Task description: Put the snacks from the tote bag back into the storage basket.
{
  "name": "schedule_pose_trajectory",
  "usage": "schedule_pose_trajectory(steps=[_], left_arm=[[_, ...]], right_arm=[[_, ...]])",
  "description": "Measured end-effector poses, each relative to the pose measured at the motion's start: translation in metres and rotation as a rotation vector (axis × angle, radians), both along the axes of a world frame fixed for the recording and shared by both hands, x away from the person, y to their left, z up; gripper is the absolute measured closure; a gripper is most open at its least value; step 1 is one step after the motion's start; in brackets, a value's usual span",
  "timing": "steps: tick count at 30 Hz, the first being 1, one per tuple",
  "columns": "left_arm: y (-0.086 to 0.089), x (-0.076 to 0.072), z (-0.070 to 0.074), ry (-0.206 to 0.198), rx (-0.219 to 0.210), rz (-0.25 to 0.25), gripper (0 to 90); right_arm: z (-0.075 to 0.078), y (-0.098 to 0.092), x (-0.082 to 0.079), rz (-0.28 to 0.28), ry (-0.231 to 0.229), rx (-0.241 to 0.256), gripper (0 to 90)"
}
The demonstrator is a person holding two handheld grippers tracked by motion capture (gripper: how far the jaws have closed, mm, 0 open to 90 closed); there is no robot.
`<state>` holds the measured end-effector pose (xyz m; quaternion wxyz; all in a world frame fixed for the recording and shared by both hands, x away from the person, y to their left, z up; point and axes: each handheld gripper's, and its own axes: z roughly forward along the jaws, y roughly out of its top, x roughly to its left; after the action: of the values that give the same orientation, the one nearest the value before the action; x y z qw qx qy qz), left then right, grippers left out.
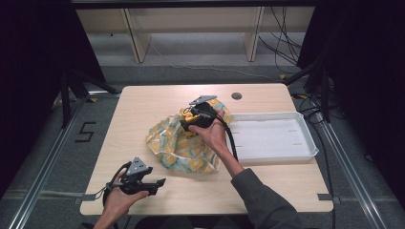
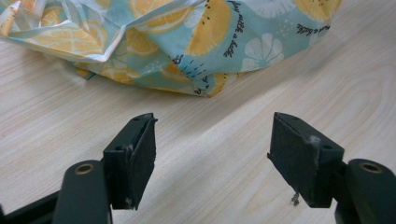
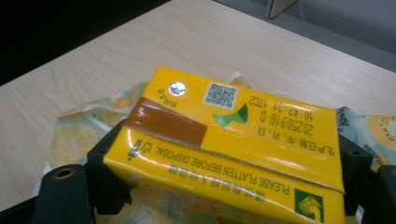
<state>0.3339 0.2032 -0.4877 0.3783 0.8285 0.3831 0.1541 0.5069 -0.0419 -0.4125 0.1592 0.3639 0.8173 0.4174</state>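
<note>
In the high view, the person's right forearm reaches forward from the bottom edge, the hand bent over the right tool [image 1: 187,123], which is above the patterned bag [image 1: 184,145] in the middle of the worktop [image 1: 143,102]. A little yellow shows at its tip, but the carton is too small to make out here. The left tool [image 1: 158,183] is low near the front edge of the worktop, held by the left hand [image 1: 122,196], and points to the right, apart from the bag. A white tray [image 1: 305,143] lies just right of the bag.

In the left gripper view, the left tool [image 2: 212,144] has its jaws spread wide with only bare worktop [image 2: 56,121] between them. The bag [image 2: 187,42] lies ahead, printed with orange slices and white flowers. Its small black script is cut by folds; I can read only something like "with a little".

In the right gripper view, the right tool [image 3: 224,168] is pinching a yellow drink carton [image 3: 224,154] from both sides, above the bag [image 3: 74,135]. The printing appears upside down: "PLEASE FLATTEN BEFORE DISPOSAL", a date code "20250918 D", a QR code, a green leaf mark and a silver straw spot. The carton's lower part is cut off by the picture edge.
</note>
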Motion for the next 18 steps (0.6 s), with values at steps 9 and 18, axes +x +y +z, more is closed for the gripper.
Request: schedule_pose_trajectory(steps=[9, 18], left_arm=[[0.001, 0.000, -0.001, 0.025, -0.013, 0.003, 31.1], [0.002, -0.001, 0.001, 0.015, -0.018, 0.006, 31.1]], right_arm=[[0.018, -0.010, -0.002, 0.033, -0.014, 0.042, 22.5], [0.030, -0.024, -0.018, 0.076, 0.002, 0.044, 22.7]])
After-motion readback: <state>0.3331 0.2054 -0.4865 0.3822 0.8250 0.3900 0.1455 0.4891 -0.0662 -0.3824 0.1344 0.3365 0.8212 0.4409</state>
